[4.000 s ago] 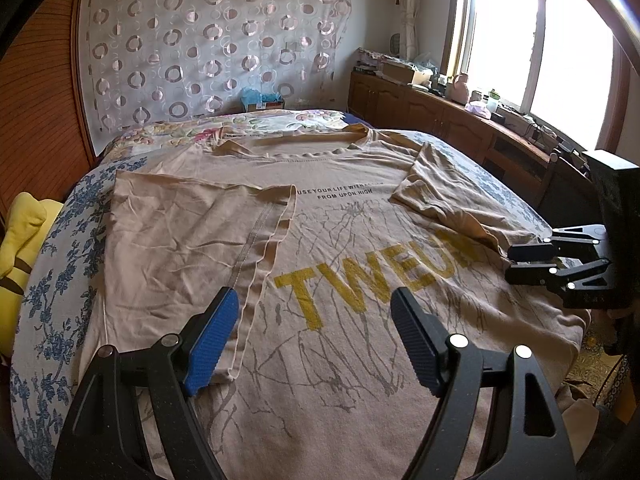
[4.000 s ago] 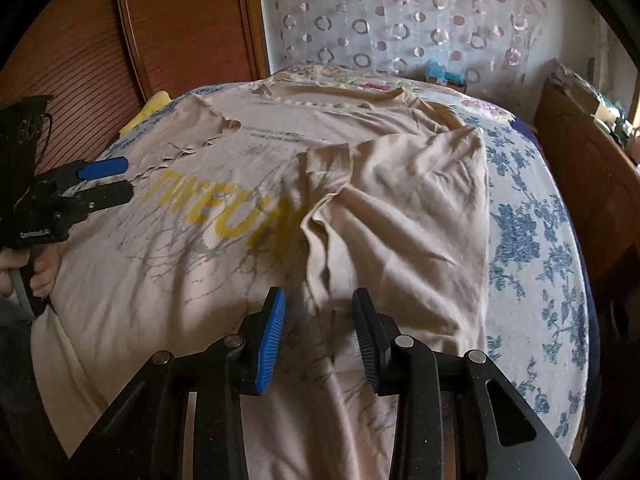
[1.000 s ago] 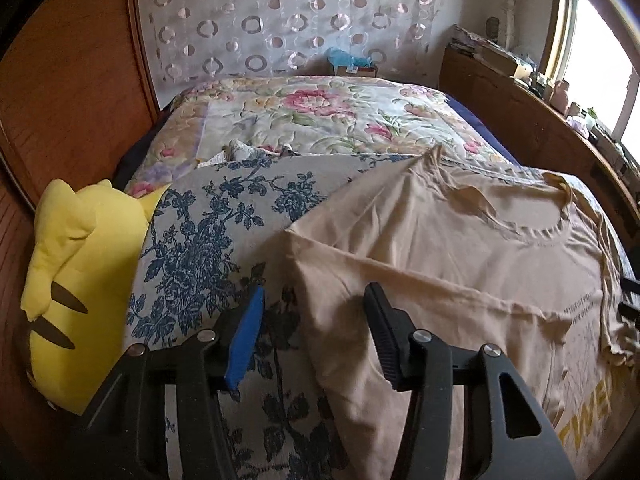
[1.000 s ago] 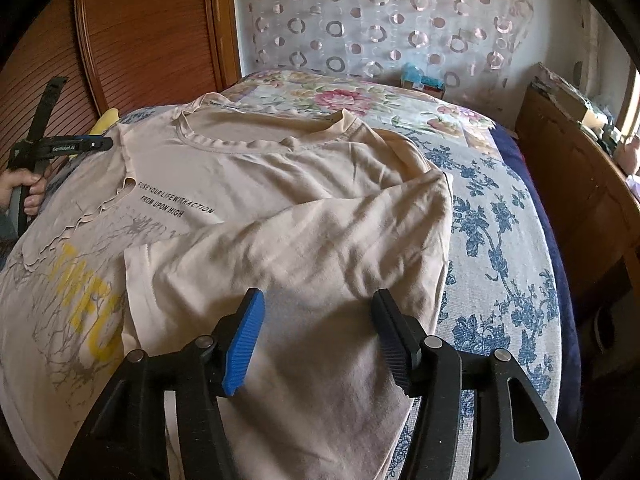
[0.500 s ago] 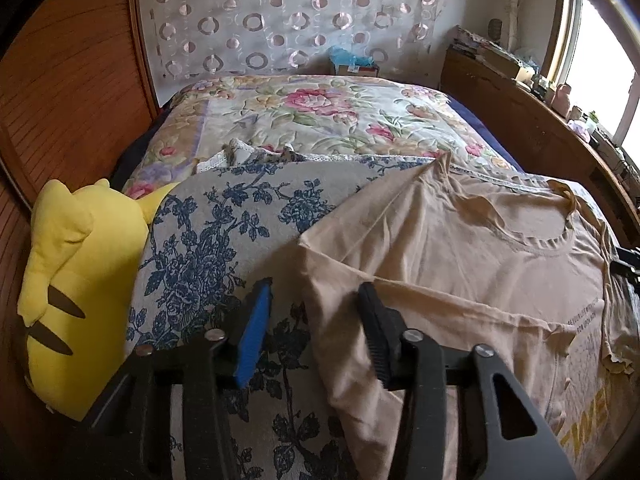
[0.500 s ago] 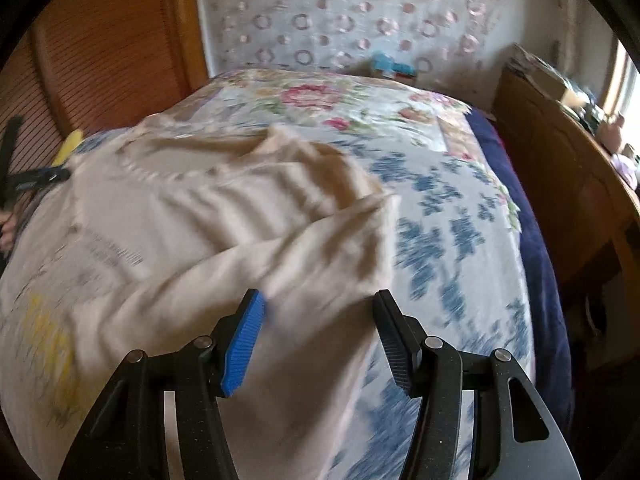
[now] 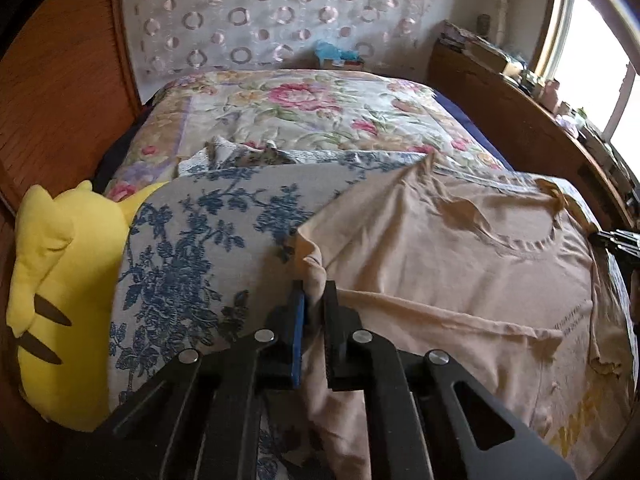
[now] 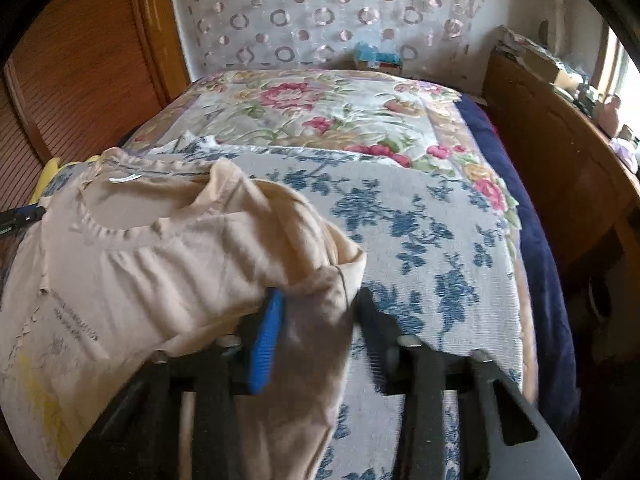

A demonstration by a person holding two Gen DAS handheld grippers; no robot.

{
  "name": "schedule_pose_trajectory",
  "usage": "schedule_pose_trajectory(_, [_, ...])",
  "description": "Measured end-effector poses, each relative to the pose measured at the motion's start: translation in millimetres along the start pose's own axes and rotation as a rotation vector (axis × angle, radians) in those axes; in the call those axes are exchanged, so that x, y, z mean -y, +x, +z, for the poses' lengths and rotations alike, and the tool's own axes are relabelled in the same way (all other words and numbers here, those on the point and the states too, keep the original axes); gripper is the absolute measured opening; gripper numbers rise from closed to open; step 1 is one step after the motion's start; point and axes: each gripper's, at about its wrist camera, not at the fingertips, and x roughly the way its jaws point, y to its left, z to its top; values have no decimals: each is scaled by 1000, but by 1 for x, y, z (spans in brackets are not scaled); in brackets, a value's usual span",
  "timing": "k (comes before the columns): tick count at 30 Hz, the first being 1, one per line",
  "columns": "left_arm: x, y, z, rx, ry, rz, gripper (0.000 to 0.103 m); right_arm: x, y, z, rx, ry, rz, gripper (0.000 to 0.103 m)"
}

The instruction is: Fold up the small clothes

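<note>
A beige T-shirt with yellow lettering lies on the bed with both sides folded inward. My left gripper is shut on the shirt's left shoulder edge. In the right wrist view the shirt has its right shoulder corner bunched and lifted between the jaws of my right gripper, which stand partly apart with motion blur; the cloth lies between them. The right gripper's tip also shows at the right edge of the left wrist view.
A blue-flowered cover and a pink-flowered quilt lie on the bed. A yellow plush toy sits at the left edge. Wooden cabinets run along the right side, a wooden wardrobe along the left.
My left gripper closed on the shirt's left shoulder edge. My right gripper moved to the right shoulder corner and its jaws narrowed around the bunched cloth.
</note>
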Motion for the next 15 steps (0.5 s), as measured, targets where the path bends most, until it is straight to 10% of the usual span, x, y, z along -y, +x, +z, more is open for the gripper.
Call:
schedule_pose_trajectory(2, [4, -3, -2, -1, 15, 5, 6, -2, -1, -1, -2, -25, 12, 7])
schedule_pose_trajectory(15, [37, -142, -80, 266, 33, -106, 5, -17, -132, -56, 332, -59, 142, 5])
